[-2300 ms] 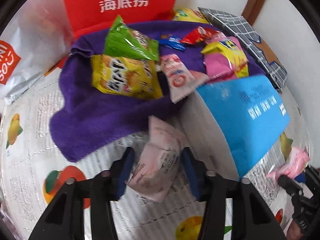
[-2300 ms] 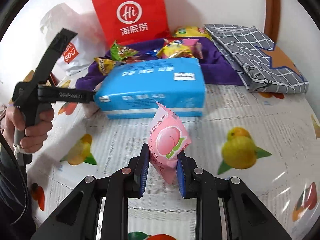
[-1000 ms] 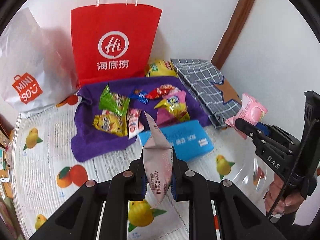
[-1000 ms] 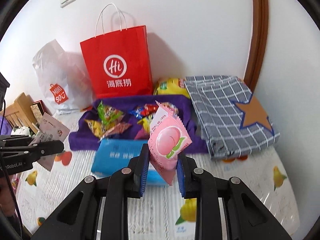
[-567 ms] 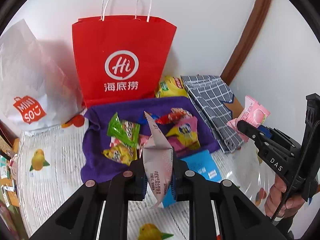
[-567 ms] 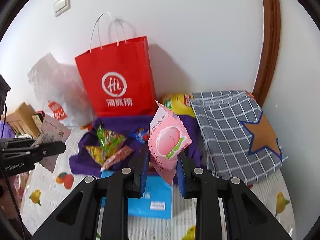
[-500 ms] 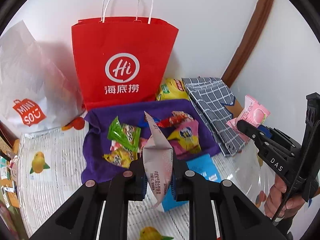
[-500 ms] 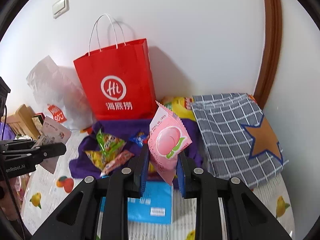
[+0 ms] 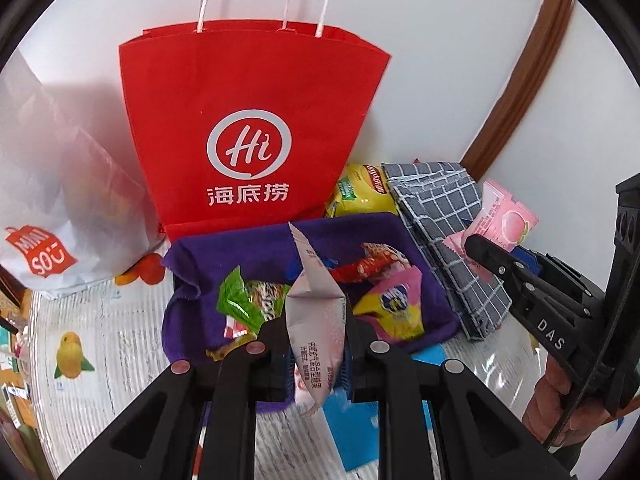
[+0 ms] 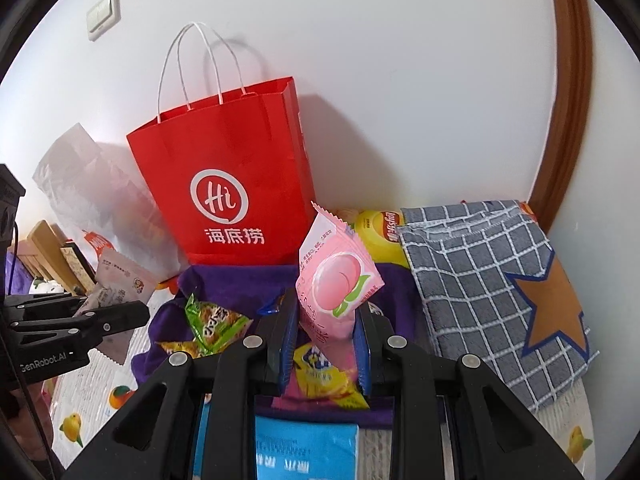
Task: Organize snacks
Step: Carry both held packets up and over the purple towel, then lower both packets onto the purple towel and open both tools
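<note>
Both packets are light, crinkly film sachets: soft, a little slippery, with contents that would likely crush under a hard squeeze, so the flat middle or the sealed lower edge is the sensible place to pinch.

The left hand-held gripper [image 9: 316, 354] is closed on a pale grey packet [image 9: 316, 320] with small print, held upright by its lower half; its folded top points toward the red bag [image 9: 248, 128]. The right hand-held gripper [image 10: 325, 348] is clamped fully on a pink packet [image 10: 334, 280] printed with a peach, gripped at the bottom with its zigzag top edge free.

Both packets hang in the air in front of the red bag, above the purple cloth [image 9: 240, 252] lying at the bag's foot. On that cloth lie more snacks: a green packet [image 9: 244, 300], a yellow-and-pink packet [image 9: 394, 308] and a red wrapper [image 9: 360, 268]. A yellow chip bag [image 10: 380, 236] sits just right of the red bag.

The bag's open top looks like the likely destination.
</note>
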A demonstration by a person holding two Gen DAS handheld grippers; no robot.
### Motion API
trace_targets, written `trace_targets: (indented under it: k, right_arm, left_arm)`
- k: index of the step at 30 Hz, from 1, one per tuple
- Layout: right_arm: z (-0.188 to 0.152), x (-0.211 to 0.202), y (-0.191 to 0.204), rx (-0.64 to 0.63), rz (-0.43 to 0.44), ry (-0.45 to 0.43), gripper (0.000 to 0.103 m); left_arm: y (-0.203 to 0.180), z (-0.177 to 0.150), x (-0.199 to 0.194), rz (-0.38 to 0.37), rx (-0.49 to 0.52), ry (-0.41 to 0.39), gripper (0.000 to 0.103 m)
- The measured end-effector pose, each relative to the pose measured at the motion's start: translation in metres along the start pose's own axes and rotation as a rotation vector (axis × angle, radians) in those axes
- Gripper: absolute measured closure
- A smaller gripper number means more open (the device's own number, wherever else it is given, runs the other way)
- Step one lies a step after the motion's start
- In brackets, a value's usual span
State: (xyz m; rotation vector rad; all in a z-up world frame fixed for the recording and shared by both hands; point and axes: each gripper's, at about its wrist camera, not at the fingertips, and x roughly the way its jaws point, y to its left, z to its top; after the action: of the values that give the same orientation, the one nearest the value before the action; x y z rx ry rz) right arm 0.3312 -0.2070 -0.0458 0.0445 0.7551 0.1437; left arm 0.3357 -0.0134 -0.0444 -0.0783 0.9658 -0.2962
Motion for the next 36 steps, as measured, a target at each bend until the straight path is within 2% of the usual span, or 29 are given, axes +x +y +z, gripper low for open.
trace_targets:
  k: [4,9,12,22,28,36]
  right_arm:
    - [0.004,0.021,0.003,-0.025,-0.015,0.012,0.078]
    - [0.001,0.055,0.004,-0.041,-0.019,0.075,0.078]
    - [-0.003,0.069,0.006,-0.057,-0.029,0.094,0.078]
    - [-0.018,0.105,-0.002,-0.051,-0.014,0.189,0.077]
    - [-0.023,0.115,-0.002,-0.061,-0.012,0.223,0.076]
    - [-0.022,0.115,-0.003,-0.063,-0.009,0.224,0.074]
  left_arm:
    - [0.008,0.009,0.021,0.009,0.000,0.021,0.086]
    - [0.017,0.008,0.049,0.014,-0.002,0.053,0.086]
    - [0.022,0.007,0.067,0.020,-0.005,0.101,0.086]
    - [0.028,0.002,0.092,0.022,-0.014,0.155,0.086]
    - [0.027,0.003,0.102,0.028,-0.009,0.175,0.086]
    - [0.027,0.001,0.109,0.036,-0.004,0.199,0.085]
